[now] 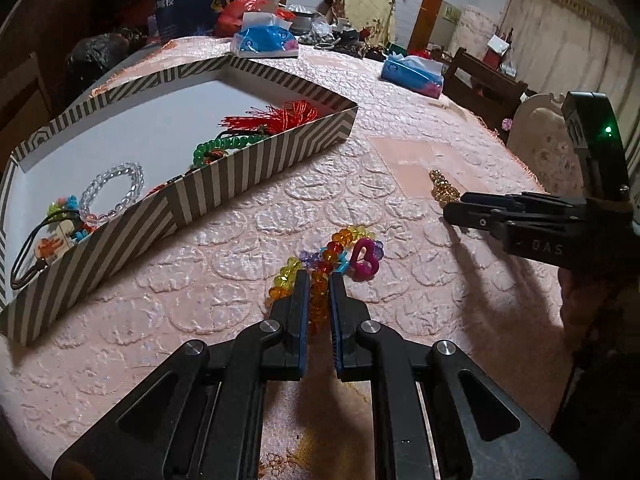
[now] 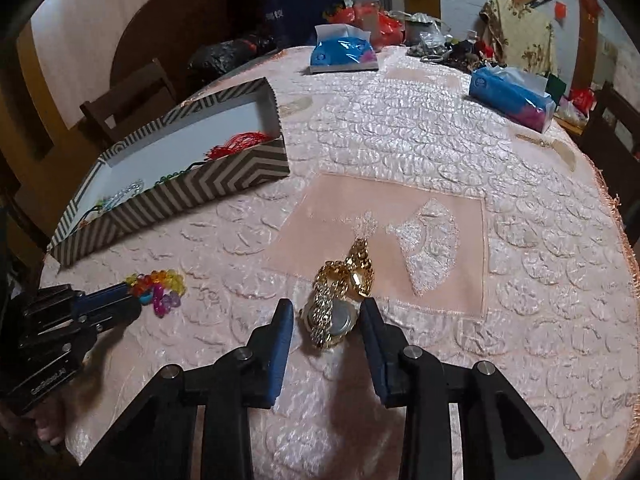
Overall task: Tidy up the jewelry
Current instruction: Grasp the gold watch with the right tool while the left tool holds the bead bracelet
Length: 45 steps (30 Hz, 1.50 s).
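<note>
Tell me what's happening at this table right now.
A person is tidying jewelry with a gripper in each hand. The left gripper is shut on a multicoloured bead bracelet lying on the pink tablecloth. The right gripper straddles a gold watch, its fingers not yet pressing it. The striped box already holds other bracelets.

Both wrist views look steeply down, close over the table (image 1: 400,128); each shares the striped box (image 2: 208,184) toward ten o'clock, perhaps.
</note>
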### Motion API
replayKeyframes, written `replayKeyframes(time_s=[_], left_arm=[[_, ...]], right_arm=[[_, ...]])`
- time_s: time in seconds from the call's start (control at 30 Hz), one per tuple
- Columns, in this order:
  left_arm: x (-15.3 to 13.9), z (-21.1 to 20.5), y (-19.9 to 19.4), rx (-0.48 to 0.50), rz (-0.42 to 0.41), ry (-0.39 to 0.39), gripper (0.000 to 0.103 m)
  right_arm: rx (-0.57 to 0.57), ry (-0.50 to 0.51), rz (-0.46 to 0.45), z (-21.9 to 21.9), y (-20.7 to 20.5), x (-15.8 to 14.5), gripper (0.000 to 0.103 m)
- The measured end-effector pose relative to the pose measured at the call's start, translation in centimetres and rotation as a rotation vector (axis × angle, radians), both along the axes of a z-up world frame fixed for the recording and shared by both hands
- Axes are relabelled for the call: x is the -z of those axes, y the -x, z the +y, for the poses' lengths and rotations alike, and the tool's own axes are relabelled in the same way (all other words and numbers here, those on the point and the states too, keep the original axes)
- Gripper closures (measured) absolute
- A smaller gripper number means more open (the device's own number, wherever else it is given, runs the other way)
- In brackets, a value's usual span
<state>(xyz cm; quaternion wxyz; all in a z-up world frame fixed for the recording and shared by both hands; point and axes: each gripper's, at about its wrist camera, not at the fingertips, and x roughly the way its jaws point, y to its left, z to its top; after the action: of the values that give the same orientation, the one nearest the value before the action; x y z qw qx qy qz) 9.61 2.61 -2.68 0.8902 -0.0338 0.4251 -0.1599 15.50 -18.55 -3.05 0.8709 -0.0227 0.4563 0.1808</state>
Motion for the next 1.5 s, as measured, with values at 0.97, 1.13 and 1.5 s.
replayKeyframes(time_s=[0.97,1.13,1.5], left_arm=[[-0.1,-1.1,0.2,-0.002,-0.020,-0.068,0.095],[-0.1,-1.3,0.3,0.008,-0.024,-0.091,0.095],[-6.2,-0.2,4.0,0.023,-0.105,-0.007,0.095]], right_arm=[[0.106,-0.092,-0.052,-1.8,2.1,-2.5,0.076],[0.153,-0.194,-0.043,-1.8,3.8,-3.6,0.076],[0.182,-0.188,-0.113,-0.4,7.1,-4.9,0.076]])
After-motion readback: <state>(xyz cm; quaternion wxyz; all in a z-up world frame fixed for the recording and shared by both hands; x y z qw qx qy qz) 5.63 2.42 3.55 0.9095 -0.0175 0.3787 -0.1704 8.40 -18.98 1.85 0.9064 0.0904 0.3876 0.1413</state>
